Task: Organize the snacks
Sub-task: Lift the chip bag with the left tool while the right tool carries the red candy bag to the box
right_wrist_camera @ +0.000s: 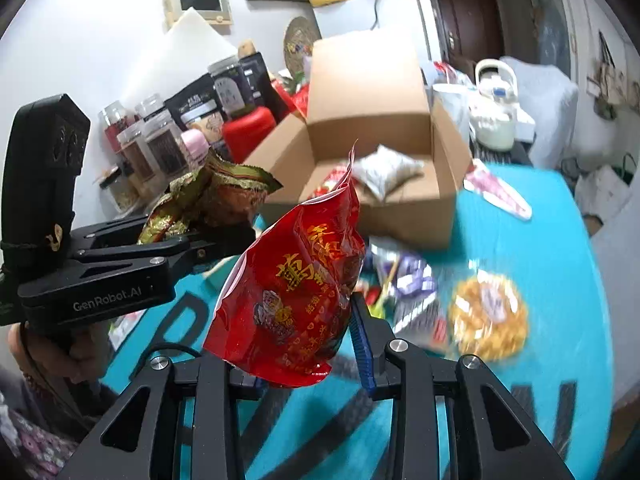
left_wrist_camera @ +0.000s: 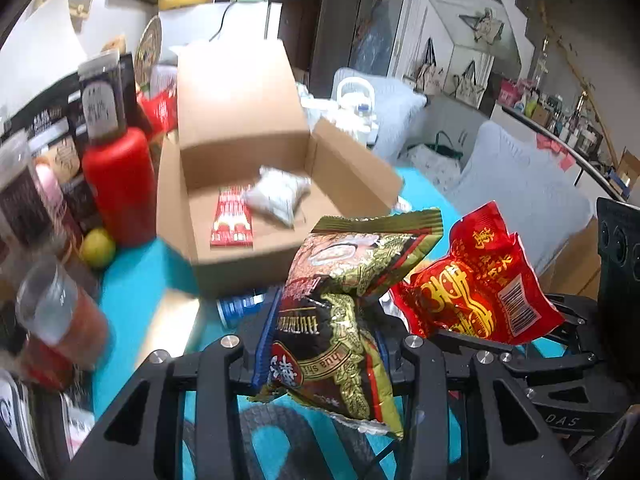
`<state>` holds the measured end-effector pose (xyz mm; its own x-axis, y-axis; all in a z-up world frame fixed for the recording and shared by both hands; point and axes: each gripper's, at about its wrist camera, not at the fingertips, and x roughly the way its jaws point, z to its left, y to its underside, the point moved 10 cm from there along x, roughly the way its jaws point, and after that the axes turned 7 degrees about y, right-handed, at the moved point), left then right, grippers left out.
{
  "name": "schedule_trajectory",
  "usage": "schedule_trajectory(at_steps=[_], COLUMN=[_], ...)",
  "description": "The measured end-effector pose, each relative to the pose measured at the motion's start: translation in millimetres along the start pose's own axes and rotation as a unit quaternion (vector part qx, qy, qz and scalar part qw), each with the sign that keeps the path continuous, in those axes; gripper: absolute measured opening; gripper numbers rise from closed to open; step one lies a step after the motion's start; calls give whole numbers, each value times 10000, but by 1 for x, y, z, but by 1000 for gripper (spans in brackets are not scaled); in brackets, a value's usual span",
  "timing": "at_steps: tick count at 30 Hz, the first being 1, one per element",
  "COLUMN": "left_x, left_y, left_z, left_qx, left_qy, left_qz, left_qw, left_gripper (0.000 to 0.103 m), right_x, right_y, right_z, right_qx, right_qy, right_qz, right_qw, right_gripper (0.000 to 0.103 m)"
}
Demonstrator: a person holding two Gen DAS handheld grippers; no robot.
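So far, only a flat red packet (left_wrist_camera: pixel 232 216) and a pale, translucent pillow-shaped pouch (left_wrist_camera: pixel 278 194) are seen lying inside the open brown cardboard box (left_wrist_camera: pixel 240 120) on the turquoise worktop (right_wrist_camera: pixel 560 240), while several wrapped snacks, among them a round clear pack of golden crackers (right_wrist_camera: pixel 488 318), are left scattered just in front of the box. A crinkled brown-and-gold foil snack bag (left_wrist_camera: pixel 340 300) is gripped in the closed left tool (left_wrist_camera: pixel 324 344), and a glossy red foil snack bag (right_wrist_camera: pixel 296 296) is clamped in the closed right tool (right_wrist_camera: pixel 304 344). Both tools are held side by side above the worktop and tilted downward towards the box, so both bags are judged to be on their way in.

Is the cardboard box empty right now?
No. The open cardboard box already holds a red packet and a pale pouch on its floor.
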<state>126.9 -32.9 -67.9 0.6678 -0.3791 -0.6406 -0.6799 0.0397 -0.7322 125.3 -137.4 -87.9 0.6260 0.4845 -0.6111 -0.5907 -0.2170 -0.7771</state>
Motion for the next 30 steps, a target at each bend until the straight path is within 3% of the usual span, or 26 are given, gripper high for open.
schedule_trajectory(at_steps=[19, 30], left_x=[34, 66], left_y=[-134, -187], left_z=[42, 77], left_qx=[83, -129], left_qy=[-187, -453], left_qz=[-1063, -1364], left_qw=[9941, 9895], left_gripper=[40, 40], right_x=[41, 83], right_y=[-141, -196], right_z=[-18, -27], right_qx=[-675, -568], right_qy=[241, -145], right_qz=[-797, -1125], right_qw=[9942, 9919], right_gripper=[34, 34])
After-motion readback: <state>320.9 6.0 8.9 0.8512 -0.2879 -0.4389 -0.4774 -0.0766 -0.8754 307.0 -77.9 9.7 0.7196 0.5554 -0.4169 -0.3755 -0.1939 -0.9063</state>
